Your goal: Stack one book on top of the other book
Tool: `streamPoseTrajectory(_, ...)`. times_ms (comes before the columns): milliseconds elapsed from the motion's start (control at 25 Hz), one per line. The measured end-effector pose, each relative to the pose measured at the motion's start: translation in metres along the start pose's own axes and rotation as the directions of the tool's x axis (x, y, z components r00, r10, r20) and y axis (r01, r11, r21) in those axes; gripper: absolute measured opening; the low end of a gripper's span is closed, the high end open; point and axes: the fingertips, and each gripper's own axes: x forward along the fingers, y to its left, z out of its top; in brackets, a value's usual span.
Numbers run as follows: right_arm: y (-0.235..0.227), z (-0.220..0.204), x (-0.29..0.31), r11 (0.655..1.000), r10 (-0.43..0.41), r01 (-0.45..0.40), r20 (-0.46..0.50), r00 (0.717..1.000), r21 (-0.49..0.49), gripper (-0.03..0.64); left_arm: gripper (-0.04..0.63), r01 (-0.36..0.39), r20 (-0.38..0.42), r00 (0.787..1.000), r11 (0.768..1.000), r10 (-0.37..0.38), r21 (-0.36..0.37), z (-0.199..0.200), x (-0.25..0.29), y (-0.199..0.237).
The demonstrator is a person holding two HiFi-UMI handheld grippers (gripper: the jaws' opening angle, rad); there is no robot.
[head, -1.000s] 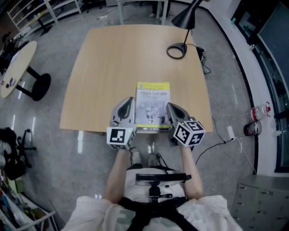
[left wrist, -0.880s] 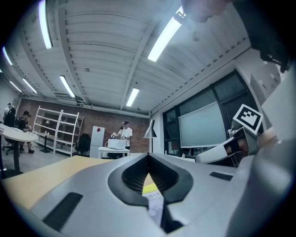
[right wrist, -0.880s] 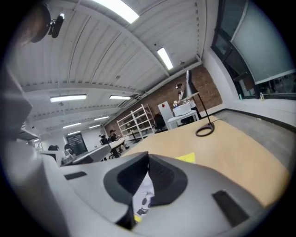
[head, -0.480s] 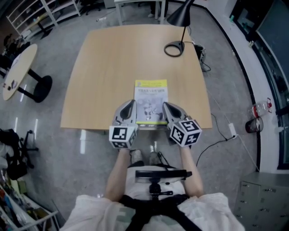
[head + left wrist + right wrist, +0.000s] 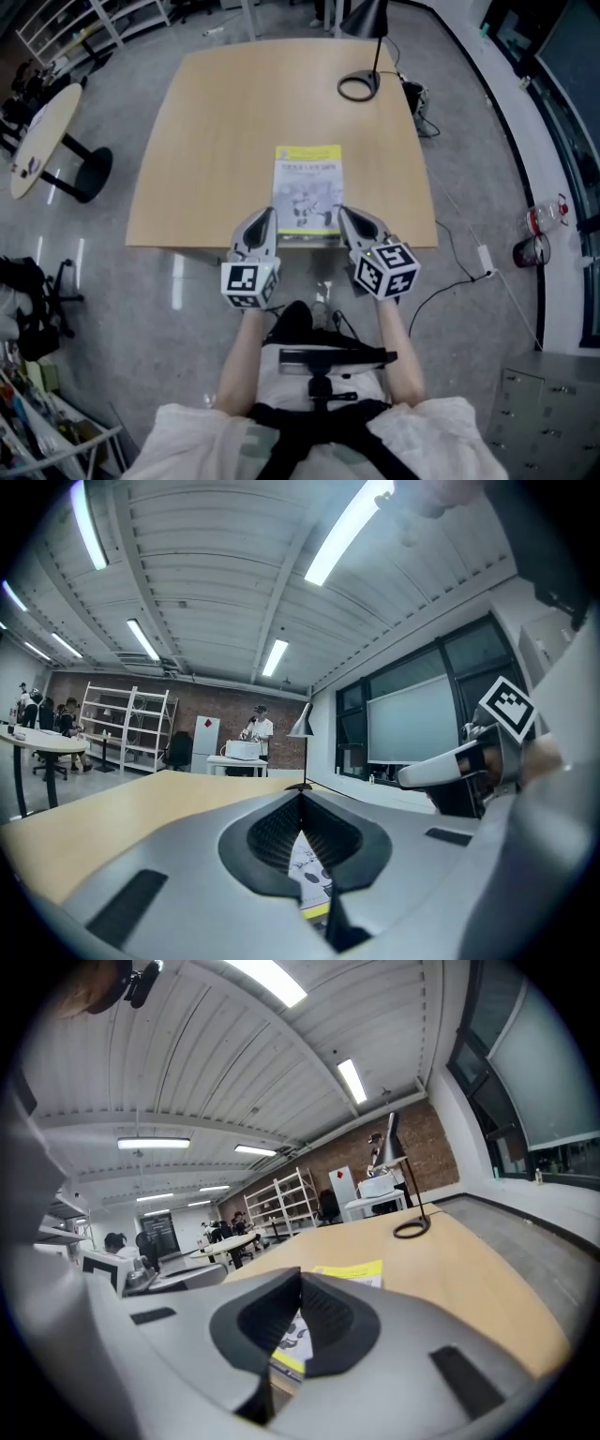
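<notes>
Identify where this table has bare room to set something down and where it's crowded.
Bare: the table's left half beside the book; the middle between book and lamp base; strip right of the book. Crowded: near edge, left tongs and right tongs flanking the book.

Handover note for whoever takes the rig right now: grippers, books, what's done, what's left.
Left gripper: jaws shut, empty, beside the left of the top book's near end.
Right gripper: jaws shut, empty, beside its right.
Books: yellow-covered book lies flat by the table's near edge. A darker edge under its near end is likely the second book.
Done: stack looks made.
Left: confirm alignment, pull both grippers clear.
</notes>
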Motion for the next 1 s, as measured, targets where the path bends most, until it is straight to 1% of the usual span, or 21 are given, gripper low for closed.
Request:
streamPoseTrajectory(120, 0.012, -0.003, -0.010, 1.000, 0.000, -0.001, 0.020, 1.000, 0.015, -0.002, 0.008, 0.012, 0.004, 1.000, 1.000, -0.012, 0.012, 0.000, -0.018, -0.003)
streamPoseTrajectory(240, 0.032, -0.013, -0.021, 1.000, 0.008, -0.008, 0.013, 1.000, 0.005, -0.002, 0.008, 0.022, 0.030, 0.999, 1.000, -0.022, -0.002, 0.002, -0.039, -0.004)
streamPoseTrajectory(360, 0.062, -0.024, -0.034, 1.000, 0.015, -0.015, 0.001, 1.000, -0.022, -0.002, 0.008, 0.042, 0.059, 0.997, 0.999, -0.042, -0.003, 0.006, -0.066, -0.006)
streamPoseTrajectory(440, 0.086, -0.035, -0.047, 0.999, 0.018, -0.019, -0.007, 1.000, -0.035, -0.002, 0.008, 0.047, 0.071, 0.996, 0.999, -0.047, -0.007, 0.005, -0.093, -0.010)
streamPoseTrajectory(600, 0.148, -0.052, -0.071, 0.997, 0.008, -0.007, 0.010, 1.000, -0.072, -0.002, 0.008, 0.042, 0.099, 0.994, 0.999, -0.041, -0.007, 0.007, -0.167, -0.001)
streamPoseTrajectory(720, 0.212, -0.070, -0.093, 0.996, 0.021, -0.018, 0.032, 0.999, -0.093, -0.002, 0.008, 0.049, 0.136, 0.989, 0.999, -0.051, 0.016, 0.006, -0.237, 0.005)
streamPoseTrajectory(840, 0.269, -0.088, -0.122, 0.994, 0.028, -0.023, 0.052, 0.998, -0.104, -0.002, 0.008, 0.055, 0.172, 0.983, 0.998, -0.058, 0.023, 0.007, -0.303, 0.005)
streamPoseTrajectory(920, 0.295, -0.091, -0.140, 0.994, 0.010, -0.002, 0.070, 0.997, -0.114, -0.002, 0.008, 0.065, 0.191, 0.979, 0.997, -0.071, 0.039, 0.015, -0.337, 0.002)
streamPoseTrajectory(1000, 0.316, -0.096, -0.159, 0.995, -0.010, 0.018, 0.079, 0.997, -0.099, -0.002, 0.008, 0.073, 0.193, 0.978, 0.996, -0.082, 0.053, 0.017, -0.370, -0.001)
